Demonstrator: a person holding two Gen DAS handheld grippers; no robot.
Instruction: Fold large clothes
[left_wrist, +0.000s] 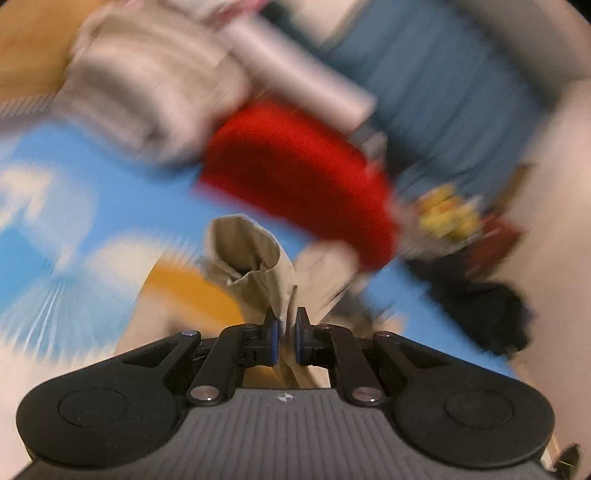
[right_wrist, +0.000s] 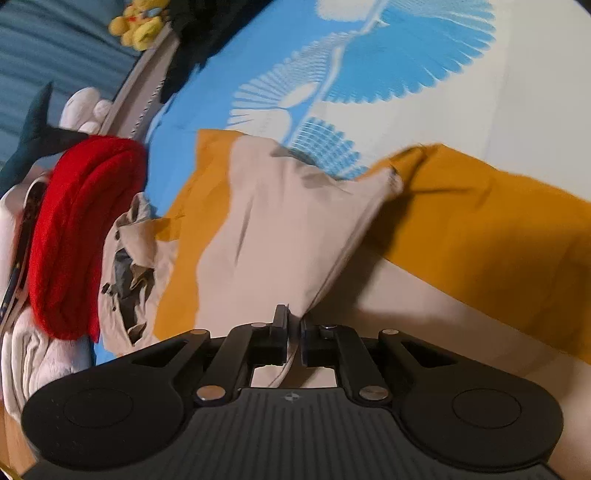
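A beige garment (right_wrist: 280, 229) lies partly on a mustard-yellow cloth (right_wrist: 480, 229) on a bed with a blue and white cover (right_wrist: 369, 66). My right gripper (right_wrist: 294, 325) is shut on a pulled-up fold of the beige garment, which stretches taut away from the fingers. My left gripper (left_wrist: 287, 321) is shut on another part of the beige garment (left_wrist: 251, 254), a bunched open-ended tube of cloth standing above the fingers. The left wrist view is heavily blurred by motion.
A folded red cloth (right_wrist: 77, 229) (left_wrist: 295, 177) lies beside the garment, with more crumpled beige cloth (right_wrist: 136, 266) next to it. Light folded clothes (left_wrist: 147, 96), a yellow plush toy (right_wrist: 138, 26) (left_wrist: 447, 210), a black item (left_wrist: 491, 310) and a blue curtain (left_wrist: 443, 81) lie around the bed's edge.
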